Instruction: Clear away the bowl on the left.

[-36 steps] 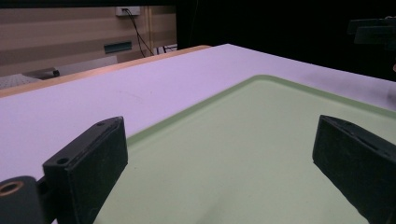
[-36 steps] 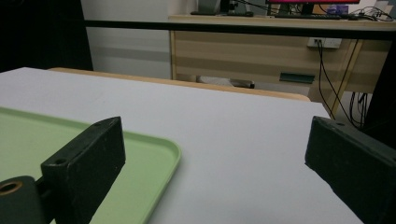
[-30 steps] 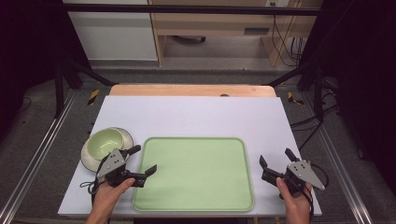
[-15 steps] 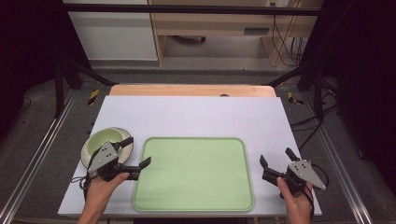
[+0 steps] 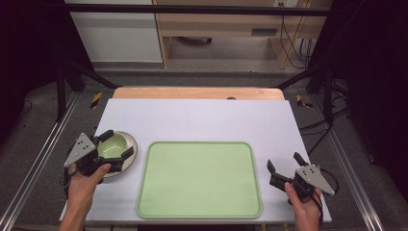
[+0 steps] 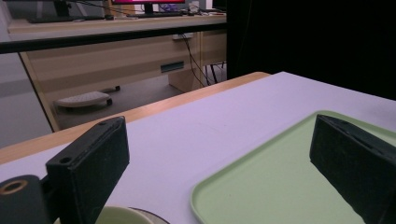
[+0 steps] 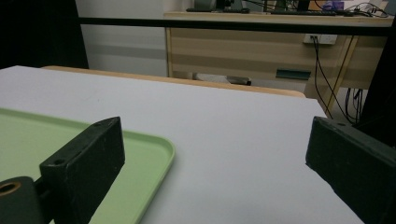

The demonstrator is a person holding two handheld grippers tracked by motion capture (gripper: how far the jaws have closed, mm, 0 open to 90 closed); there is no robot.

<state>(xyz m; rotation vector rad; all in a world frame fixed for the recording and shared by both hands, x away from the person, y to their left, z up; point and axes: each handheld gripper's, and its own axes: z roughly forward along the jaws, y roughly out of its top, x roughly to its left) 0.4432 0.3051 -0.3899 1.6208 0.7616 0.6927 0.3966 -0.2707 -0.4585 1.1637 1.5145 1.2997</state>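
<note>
A pale green tray [image 5: 199,178] lies flat at the front middle of the white table [image 5: 202,120]. To its left a green bowl [image 5: 114,145] sits on a saucer. My left gripper [image 5: 116,144] hovers open over the bowl, one jaw at its far rim and one at its near right rim. In the left gripper view the gripper [image 6: 224,163] is wide open, with the bowl's rim [image 6: 119,215] low between the jaws and the tray [image 6: 280,182] to the right. My right gripper [image 5: 285,164] stands open at the front right, just beyond the tray's right edge [image 7: 159,158], holding nothing.
A wooden strip [image 5: 197,93] borders the table's far edge. Black frame posts [image 5: 62,77] and floor rails flank the table. A desk with cables [image 7: 327,51] stands behind it.
My left gripper has moved left and away from the tray's corner, up over the bowl. The right gripper has stayed in place.
</note>
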